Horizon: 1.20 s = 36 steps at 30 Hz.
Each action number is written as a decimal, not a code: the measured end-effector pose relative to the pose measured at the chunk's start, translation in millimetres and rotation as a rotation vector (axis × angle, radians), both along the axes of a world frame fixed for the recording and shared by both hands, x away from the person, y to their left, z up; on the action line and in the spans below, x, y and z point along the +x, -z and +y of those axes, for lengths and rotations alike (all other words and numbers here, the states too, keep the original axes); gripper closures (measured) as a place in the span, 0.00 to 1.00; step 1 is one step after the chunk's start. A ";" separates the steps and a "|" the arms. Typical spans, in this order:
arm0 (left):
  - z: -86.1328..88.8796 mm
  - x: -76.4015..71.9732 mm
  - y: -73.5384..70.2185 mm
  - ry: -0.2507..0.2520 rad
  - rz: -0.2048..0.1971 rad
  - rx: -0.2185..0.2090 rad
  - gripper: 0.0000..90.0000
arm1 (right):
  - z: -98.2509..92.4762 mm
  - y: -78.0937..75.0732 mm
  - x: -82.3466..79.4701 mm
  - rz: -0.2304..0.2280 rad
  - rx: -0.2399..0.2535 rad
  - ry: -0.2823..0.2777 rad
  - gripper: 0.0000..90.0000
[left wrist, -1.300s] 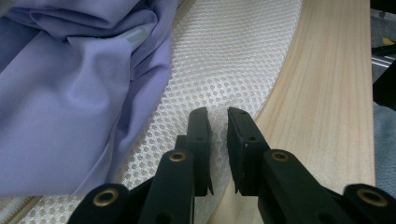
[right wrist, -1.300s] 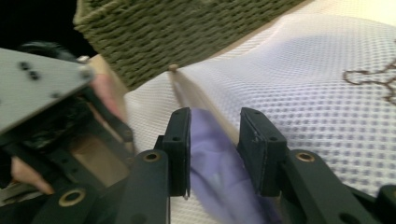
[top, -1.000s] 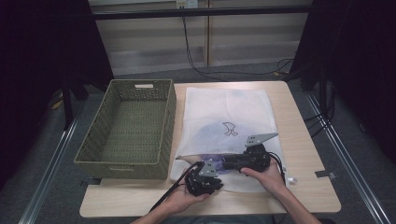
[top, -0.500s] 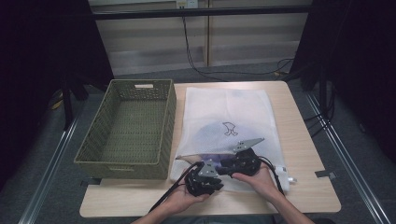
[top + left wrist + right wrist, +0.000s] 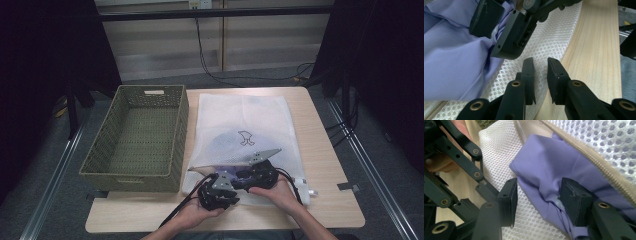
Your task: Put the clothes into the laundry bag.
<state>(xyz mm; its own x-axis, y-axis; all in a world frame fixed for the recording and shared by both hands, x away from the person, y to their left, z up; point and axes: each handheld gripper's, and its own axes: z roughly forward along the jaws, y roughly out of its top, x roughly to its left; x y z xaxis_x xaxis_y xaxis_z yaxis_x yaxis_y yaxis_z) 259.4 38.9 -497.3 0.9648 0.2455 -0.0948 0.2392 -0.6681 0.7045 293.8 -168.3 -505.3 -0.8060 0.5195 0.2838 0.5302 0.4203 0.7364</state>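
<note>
A white mesh laundry bag [image 5: 250,115] lies flat on the wooden table [image 5: 330,150]. Purple cloth [image 5: 544,157] sits in its near, open end under the beige zipper [image 5: 599,172]. My right gripper [image 5: 537,192] reaches into that opening. Its jaws have just been opening and now stand wide apart, with a fold of the cloth between them that touches only the right-hand pad. Beside it, my left gripper [image 5: 541,67] is shut to a narrow slit, the bag's lower mesh edge [image 5: 541,50] running into it. From above, both grippers [image 5: 217,190] [image 5: 239,176] sit close together at the bag's near left corner.
A green woven basket [image 5: 131,175] stands to the left of the bag, its long side almost touching it. A small white object [image 5: 306,189] lies at the bag's near right corner. Bare wood runs along the table's right and near edges.
The right hand and its gripper have come a little lower and closer to the left gripper at the bag's near end. The left hand has stayed where it was.
</note>
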 end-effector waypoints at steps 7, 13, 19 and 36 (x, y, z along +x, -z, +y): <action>0.5 0.1 -0.8 0.003 0.002 0.012 0.84 | 5.8 0.1 -7.1 -0.128 -0.095 -0.007 0.63; 0.6 0.1 -0.8 0.004 0.003 0.012 0.84 | 8.7 -2.2 -7.9 -0.169 -0.154 0.007 0.82; 0.3 0.2 -0.5 0.006 0.002 0.008 0.83 | 4.2 -0.7 -2.5 -0.127 -0.118 0.058 0.92; -1.0 -0.5 0.6 0.014 -0.011 -0.003 0.82 | -1.7 -0.3 10.0 -0.096 -0.077 0.114 0.95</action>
